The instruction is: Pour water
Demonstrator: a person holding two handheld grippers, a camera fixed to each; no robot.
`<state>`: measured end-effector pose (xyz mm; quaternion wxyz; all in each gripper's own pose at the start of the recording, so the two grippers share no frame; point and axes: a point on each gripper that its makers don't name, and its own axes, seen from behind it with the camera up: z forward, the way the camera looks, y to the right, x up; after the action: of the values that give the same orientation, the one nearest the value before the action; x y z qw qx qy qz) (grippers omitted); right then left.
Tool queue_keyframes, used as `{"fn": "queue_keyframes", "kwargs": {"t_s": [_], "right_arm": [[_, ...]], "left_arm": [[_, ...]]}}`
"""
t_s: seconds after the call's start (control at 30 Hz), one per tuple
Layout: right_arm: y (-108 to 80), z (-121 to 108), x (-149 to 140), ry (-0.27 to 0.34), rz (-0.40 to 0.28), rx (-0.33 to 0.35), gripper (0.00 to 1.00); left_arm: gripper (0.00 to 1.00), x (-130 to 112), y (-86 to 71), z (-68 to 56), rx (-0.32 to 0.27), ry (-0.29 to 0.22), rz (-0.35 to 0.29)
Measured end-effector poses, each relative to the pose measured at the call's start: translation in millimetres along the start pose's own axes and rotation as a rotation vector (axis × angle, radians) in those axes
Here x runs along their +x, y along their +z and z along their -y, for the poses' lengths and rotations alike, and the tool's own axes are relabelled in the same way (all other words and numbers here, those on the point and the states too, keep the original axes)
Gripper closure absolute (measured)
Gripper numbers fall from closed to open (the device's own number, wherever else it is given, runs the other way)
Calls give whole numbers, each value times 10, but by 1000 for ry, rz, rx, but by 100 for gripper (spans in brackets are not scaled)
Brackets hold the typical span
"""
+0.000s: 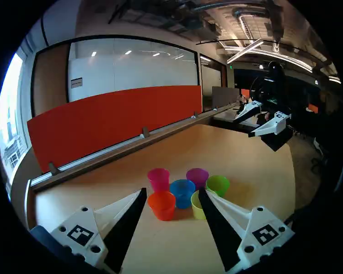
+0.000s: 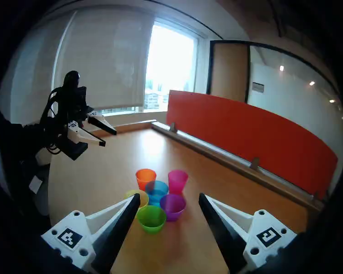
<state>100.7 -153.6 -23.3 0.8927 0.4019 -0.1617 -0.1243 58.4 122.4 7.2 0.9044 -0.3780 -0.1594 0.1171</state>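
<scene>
Several small plastic cups stand bunched together on a wooden table (image 1: 249, 155). In the left gripper view they are pink (image 1: 158, 178), purple (image 1: 197, 176), blue (image 1: 182, 192), green (image 1: 217, 185), orange (image 1: 162, 205) and yellow-green (image 1: 195, 205). My left gripper (image 1: 172, 190) hangs open just in front of them, holding nothing. My right gripper (image 2: 169, 195) is open too, facing the same cluster from the other side: orange cup (image 2: 146, 177), pink cup (image 2: 177, 181), blue cup (image 2: 157, 190), purple cup (image 2: 173, 205), green cup (image 2: 152, 219). Each gripper appears farther off across the table in the other's view.
An orange partition (image 1: 112, 118) with a metal rail at its foot runs along one long edge of the table. A bright window (image 2: 171, 68) and a blind lie past the table's end. Bare tabletop (image 2: 125, 155) surrounds the cups.
</scene>
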Motion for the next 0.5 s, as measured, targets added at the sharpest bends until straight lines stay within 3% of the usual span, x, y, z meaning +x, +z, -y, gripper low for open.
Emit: {"fn": "queue_keyframes", "kwargs": {"t_s": [0.5], "right_arm": [[174, 50, -343, -7, 61, 31, 0]], "left_arm": [[16, -345, 288, -130, -56, 11, 78]]}}
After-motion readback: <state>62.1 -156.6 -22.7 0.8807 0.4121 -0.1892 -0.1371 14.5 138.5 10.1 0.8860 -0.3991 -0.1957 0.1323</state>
